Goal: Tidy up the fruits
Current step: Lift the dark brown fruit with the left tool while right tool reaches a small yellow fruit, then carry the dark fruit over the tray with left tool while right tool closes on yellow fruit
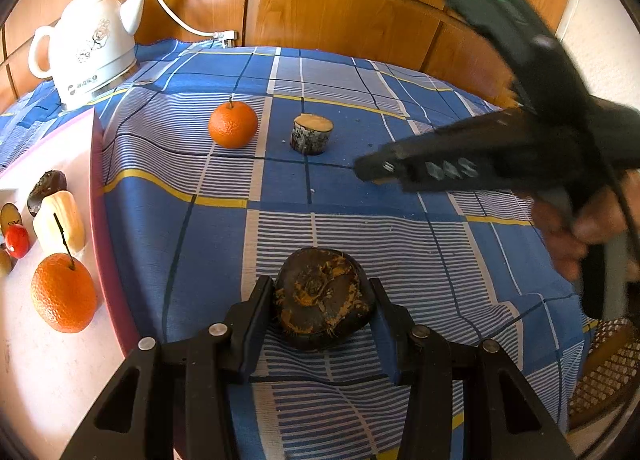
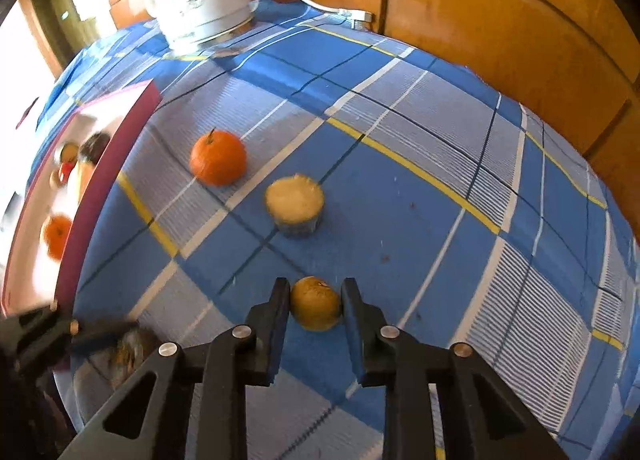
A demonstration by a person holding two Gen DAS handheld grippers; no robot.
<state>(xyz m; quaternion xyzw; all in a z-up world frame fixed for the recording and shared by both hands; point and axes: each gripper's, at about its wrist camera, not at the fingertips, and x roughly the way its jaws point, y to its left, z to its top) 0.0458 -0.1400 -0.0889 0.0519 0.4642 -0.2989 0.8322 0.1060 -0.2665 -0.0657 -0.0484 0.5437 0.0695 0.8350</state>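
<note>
While several fruits already lie in the pink tray (image 1: 98, 195), an orange (image 1: 233, 125) and a cut stump-like piece (image 1: 311, 133) wait on the worktop (image 1: 400, 260); the left tool (image 1: 322, 300) grips a dark fruit (image 1: 322, 296), the right tool (image 2: 315, 300) a small brown fruit (image 2: 315, 303)

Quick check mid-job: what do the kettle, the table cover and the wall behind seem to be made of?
Kettle: looks like glazed white ceramic, glossy highlights, a printed floral motif; its base ring looks metallic.
Table cover: woven cloth, matte, blue plaid with yellow lines; it creases and drapes.
Wall panels: wood or wood veneer, orange-brown grain under a shiny varnish that reflects light.
</note>
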